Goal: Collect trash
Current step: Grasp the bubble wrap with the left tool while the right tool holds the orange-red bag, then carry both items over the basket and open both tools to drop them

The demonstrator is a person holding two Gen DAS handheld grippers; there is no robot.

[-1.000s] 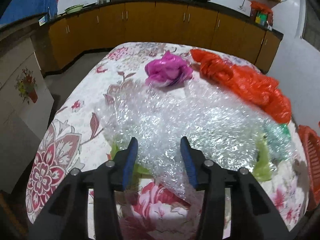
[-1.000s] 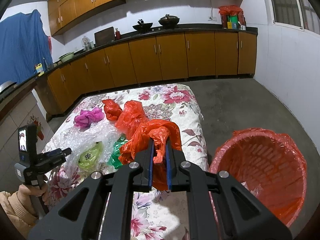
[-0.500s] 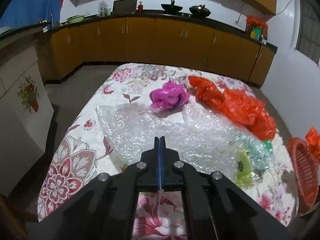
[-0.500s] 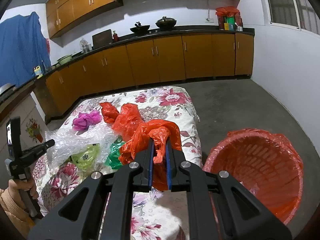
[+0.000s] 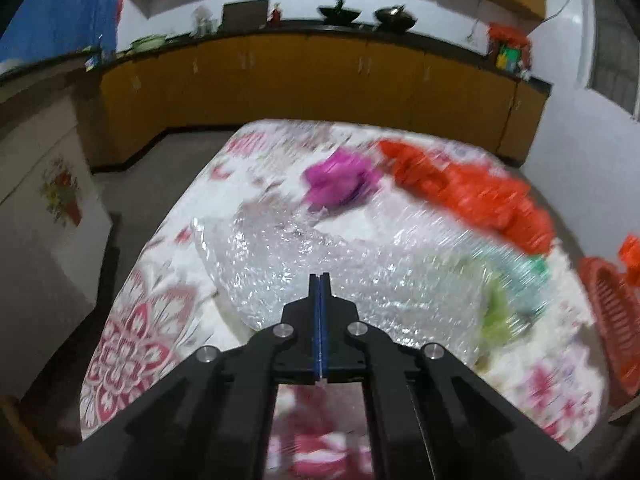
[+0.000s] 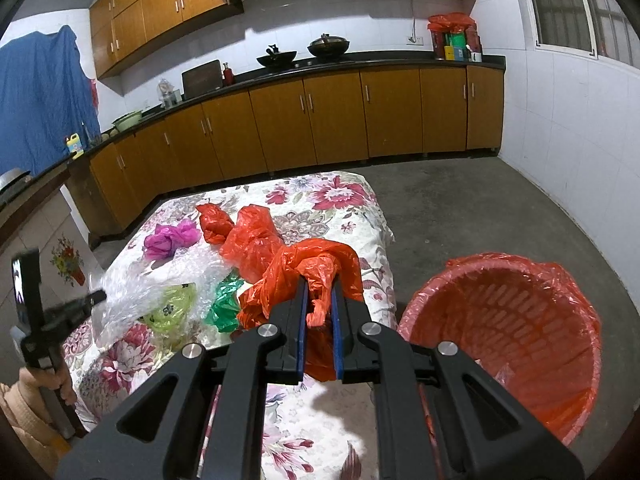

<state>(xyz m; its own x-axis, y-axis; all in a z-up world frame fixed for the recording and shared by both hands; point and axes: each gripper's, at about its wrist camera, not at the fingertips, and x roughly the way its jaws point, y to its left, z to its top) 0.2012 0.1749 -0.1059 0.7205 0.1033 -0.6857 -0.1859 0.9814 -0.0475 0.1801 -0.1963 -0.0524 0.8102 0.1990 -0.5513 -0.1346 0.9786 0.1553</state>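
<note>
Pinching a clear crinkly sheet of bubble wrap [image 5: 288,264], the left gripper [image 5: 320,280] has its jaws squeezed tight, probably on the sheet's edge, though that view is blurry. The right gripper [image 6: 319,292] holds a crumpled orange plastic bag [image 6: 316,268] above the flowery tablecloth [image 6: 344,196]. The round red basket lined with orange plastic [image 6: 508,344] sits on the floor beside the table.

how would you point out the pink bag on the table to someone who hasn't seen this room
Find the table with the flowered cloth in the middle of the kitchen. Toward its far left part, past the clear bubble wrap, lies a small crumpled pink bag, just left of the long orange bag. It is the only magenta piece among orange, green and clear ones.
</note>
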